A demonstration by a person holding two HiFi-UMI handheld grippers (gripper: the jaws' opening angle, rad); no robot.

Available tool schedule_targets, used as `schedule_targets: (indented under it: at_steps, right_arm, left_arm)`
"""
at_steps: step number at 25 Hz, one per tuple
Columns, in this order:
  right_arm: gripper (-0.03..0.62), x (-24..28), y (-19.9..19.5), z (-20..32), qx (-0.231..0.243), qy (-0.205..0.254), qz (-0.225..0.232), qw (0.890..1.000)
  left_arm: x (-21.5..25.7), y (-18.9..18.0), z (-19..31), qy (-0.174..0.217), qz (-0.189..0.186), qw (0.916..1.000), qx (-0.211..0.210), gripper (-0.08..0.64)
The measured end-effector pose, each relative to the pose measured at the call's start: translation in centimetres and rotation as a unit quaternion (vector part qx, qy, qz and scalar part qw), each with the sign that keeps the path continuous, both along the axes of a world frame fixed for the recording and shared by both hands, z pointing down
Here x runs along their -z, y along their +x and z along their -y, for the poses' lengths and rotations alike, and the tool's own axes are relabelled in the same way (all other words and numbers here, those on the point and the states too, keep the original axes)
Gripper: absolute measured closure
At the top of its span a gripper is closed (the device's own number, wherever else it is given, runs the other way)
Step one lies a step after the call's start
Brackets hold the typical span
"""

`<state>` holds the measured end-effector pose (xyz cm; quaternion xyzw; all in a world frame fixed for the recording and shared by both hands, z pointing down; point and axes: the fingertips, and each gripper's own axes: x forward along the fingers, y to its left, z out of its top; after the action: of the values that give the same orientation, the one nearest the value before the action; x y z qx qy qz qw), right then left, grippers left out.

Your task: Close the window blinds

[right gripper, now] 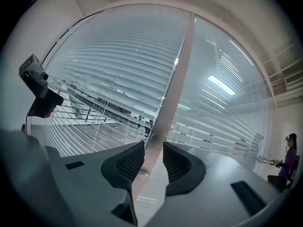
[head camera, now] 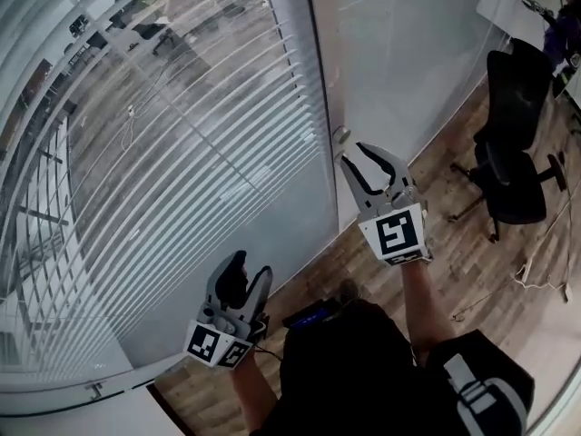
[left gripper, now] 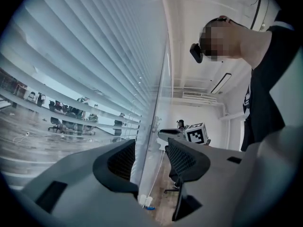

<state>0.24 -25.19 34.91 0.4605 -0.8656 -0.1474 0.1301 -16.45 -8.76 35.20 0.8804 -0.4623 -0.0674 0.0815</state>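
reaching step, i'd judge: right gripper [head camera: 356,155] hovering, jaws wide, empty, frame knob [head camera: 340,135] just ahead of them; blinds [head camera: 200,153] left of jaws, slats see-through. left gripper [head camera: 251,266] hanging parted, empty. next likely needing a pinch-and-twist.

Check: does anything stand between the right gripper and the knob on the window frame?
Nothing visible does. The right gripper, jaws open and empty, points straight at the knob on the frame post.
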Motion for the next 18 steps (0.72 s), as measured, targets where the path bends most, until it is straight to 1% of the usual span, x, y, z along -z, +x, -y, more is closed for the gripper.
schedule_targets:
  at_steps: [3, 8, 12, 16, 18]
  right_arm:
    - [0.468, 0.4, -0.5, 0.9, 0.009, 0.003, 0.007, 1.0]
    - [0.466, 1.5, -0.6, 1.6, 0.0, 0.018, 0.03, 0.999]
    - [0.465, 1.1, -0.6, 1.2, 0.002, 0.012, 0.03, 0.999]
    - [0.465, 1.1, -1.3, 1.1, 0.02, -0.009, 0.042, 0.999]
    - [0.464, 1.2, -1.3, 1.2, 0.021, -0.009, 0.033, 0.999]
  left_arm:
    - [0.1, 0.5, 0.8, -0.002, 0.003, 1.0, -0.008, 0.327]
    - [0.7, 2.0, 1.9, 0.015, 0.012, 0.9987, -0.047, 0.327]
    - [0.8, 1.7, 1.7, 0.027, 0.007, 0.9979, -0.059, 0.327]
    - [0.9, 0.8, 2.3, 0.027, 0.007, 0.9973, -0.067, 0.327]
    - [1.0, 0.8, 2.4, 0.028, 0.007, 0.997, -0.071, 0.327]
